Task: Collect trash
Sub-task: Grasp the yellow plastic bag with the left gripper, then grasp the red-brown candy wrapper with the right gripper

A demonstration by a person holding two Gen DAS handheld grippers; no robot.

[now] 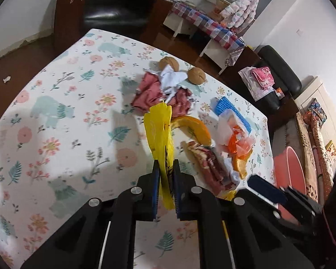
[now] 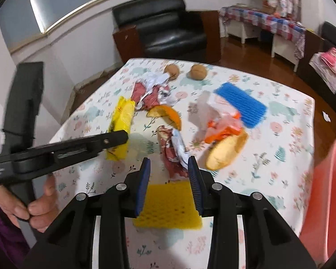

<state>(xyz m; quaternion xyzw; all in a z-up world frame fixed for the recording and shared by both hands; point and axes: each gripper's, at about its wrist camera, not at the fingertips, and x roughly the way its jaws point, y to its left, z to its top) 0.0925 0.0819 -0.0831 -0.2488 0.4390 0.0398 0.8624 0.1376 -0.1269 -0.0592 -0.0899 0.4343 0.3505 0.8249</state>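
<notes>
Yellow wrapper [image 1: 160,132] pinched inside left claw [image 1: 165,168].

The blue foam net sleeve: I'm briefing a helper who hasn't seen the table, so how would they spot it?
On the floral tablecloth, look toward the far right of the litter, right of the two brown walnuts. The blue foam net sleeve lies flat beside a crumpled orange-and-white plastic bag. It is the only blue, ribbed rectangular piece there.

Left tool [image 1: 165,168] pinched nearly closed; right tool [image 2: 169,168] spread apart, holding nothing.
</notes>
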